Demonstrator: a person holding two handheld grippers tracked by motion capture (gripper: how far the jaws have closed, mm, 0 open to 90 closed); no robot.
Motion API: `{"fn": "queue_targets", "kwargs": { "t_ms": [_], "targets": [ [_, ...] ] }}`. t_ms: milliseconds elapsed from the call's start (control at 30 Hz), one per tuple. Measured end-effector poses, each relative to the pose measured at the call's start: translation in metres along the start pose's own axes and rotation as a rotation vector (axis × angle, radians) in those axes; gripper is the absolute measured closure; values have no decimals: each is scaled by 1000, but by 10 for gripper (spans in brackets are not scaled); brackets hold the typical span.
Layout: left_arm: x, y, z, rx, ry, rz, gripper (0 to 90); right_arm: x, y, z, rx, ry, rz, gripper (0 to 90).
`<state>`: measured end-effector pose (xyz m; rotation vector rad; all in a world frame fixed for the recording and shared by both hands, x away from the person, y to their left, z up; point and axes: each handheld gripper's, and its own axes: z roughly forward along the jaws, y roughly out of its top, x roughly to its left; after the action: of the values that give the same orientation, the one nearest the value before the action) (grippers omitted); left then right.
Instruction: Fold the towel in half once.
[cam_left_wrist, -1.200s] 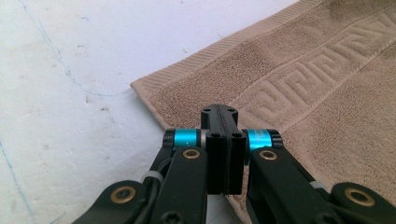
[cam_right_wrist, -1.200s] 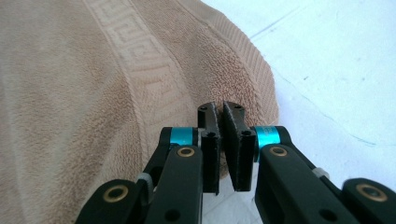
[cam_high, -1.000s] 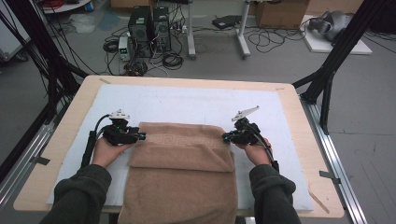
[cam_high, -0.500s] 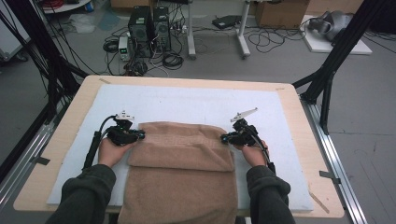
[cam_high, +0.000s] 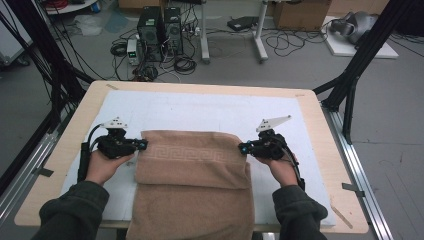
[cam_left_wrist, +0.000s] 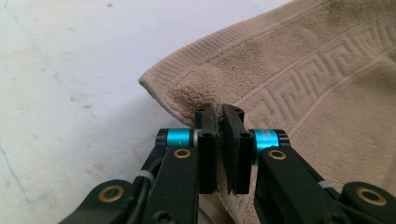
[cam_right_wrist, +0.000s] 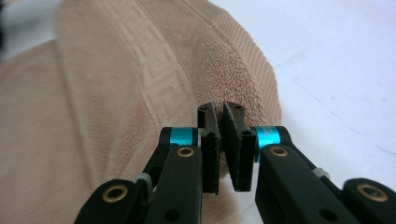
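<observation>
High view first: my two hands come in from the near edge of the table (cam_high: 60, 165), each with a gripper, and between them lies the tan towel (cam_high: 195, 165). It rests on the white mat (cam_high: 200, 110) that covers most of the table top, folded over itself, with its near part hanging past the table's near edge. A band with a key pattern runs across the upper layer.

My left gripper (cam_high: 141, 145) sits at the towel's left side, touching the folded edge, and my right gripper (cam_high: 243, 147) sits at the right side in the same way, so the towel spans the gap between them.

From the left gripper view, my left gripper (cam_left_wrist: 220, 114) has just closed: the jaws are pressed nearly together with a pinch of towel (cam_left_wrist: 299, 70) edge caught at their tips, close to the rounded corner. The white mat (cam_left_wrist: 70, 70) shows bare beside it.

From the right gripper view, my right gripper (cam_right_wrist: 220, 112) is pinching the towel (cam_right_wrist: 154, 74) too, jaws squeezed on the fold near its corner, with cloth rising ahead of the tips.
</observation>
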<state>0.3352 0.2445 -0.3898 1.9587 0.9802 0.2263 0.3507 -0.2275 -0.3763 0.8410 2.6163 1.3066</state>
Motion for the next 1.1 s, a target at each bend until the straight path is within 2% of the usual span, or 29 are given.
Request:
{"fn": "queue_targets", "kwargs": {
  "t_ms": [100, 233, 300, 400, 467, 500, 600, 667, 700, 767, 900, 967, 1000, 1067, 1100],
  "targets": [
    [-15, -10, -17, -20, -32, 27, 844, 21, -2, -15, -13, 29, -41, 852],
    [-38, -35, -35, -2, -55, 81, 846, 45, -14, -28, -12, 64, -69, 852],
    [-48, -50, -41, 29, -88, 96, 846, 58, -25, -30, 10, 80, -77, 853],
    [-60, -69, -46, 78, -163, 102, 840, 76, -45, -26, 79, 148, -78, 851],
    [-61, -74, -50, 85, -189, 90, 791, 84, -55, -25, 107, 212, -80, 818],
    [-61, -74, -52, 78, -192, 91, 738, 86, -57, -27, 95, 211, -82, 783],
    [-53, -63, -53, 39, -159, 79, 630, 78, -55, -35, 42, 169, -57, 702],
    [-48, -53, -49, 19, -137, 92, 605, 66, -50, -37, 35, 100, -45, 651],
    [-44, -48, -46, 8, -134, 94, 586, 59, -48, -35, 33, 83, -38, 625],
    [-37, -40, -38, -10, -96, 91, 574, 46, -46, -30, 33, 30, -33, 611],
    [-22, -33, -18, -11, -18, 77, 574, 22, -41, -13, 46, -24, -17, 561],
    [-15, -32, -7, 4, 20, 87, 575, 11, -41, -1, 57, -41, -11, 551],
    [-12, -32, -1, 19, 28, 74, 570, 8, -40, 2, 61, -41, -13, 537],
    [-5, -34, 11, 66, 48, 86, 555, 3, -40, 12, 82, -68, -17, 510],
    [-3, -35, 16, 87, 56, 81, 540, 0, -40, 16, 79, -60, -19, 510]
  ]
}}
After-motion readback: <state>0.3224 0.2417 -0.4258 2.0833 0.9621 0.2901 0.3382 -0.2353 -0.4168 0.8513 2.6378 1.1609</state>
